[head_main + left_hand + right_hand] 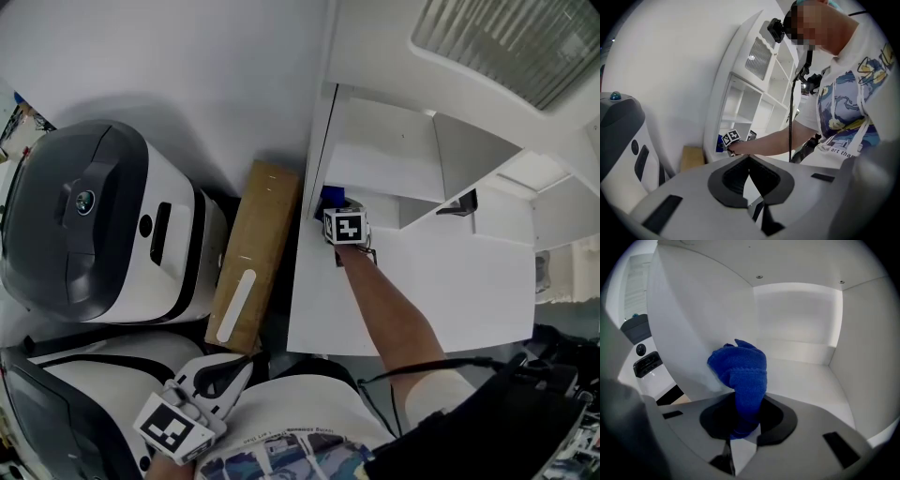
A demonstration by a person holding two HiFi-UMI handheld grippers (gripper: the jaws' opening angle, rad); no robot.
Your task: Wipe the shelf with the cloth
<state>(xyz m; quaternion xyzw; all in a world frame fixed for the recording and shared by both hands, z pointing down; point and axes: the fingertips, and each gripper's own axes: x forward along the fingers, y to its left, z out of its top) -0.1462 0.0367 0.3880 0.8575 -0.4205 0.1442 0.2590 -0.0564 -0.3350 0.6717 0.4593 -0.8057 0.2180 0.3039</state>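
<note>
Right gripper (743, 425), hand-held, with its jaws pinched on the lower end of the blue cloth (740, 371), which stands up from them as a bunched wad. The cloth is shown inside the lowest compartment of the white shelf (806, 376), at that compartment's left front corner; its free end lies against or just beside the side wall (679, 333), though contact with the wall or the floor cannot be confirmed from the right gripper view. In the head view the gripper is seen at the mouth of the same compartment, with the forearm (394, 319) reaching across the shelf's front. The left gripper (750, 173) is held low by the person's body, well apart from the shelf, its jaws pressed together with nothing between them. A brown cardboard piece (253, 253) lies just beside the shelf's left side, and a white-and-grey machine (94, 225) stands beyond it, farther from the shelf. The step in hand is judged to be the wiping of this compartment, begun at its corner. For the next move, the wad is to be pressed down onto the compartment floor and drawn across it toward the far wall, with the grip kept firm so that the cloth is not pulled free.
</note>
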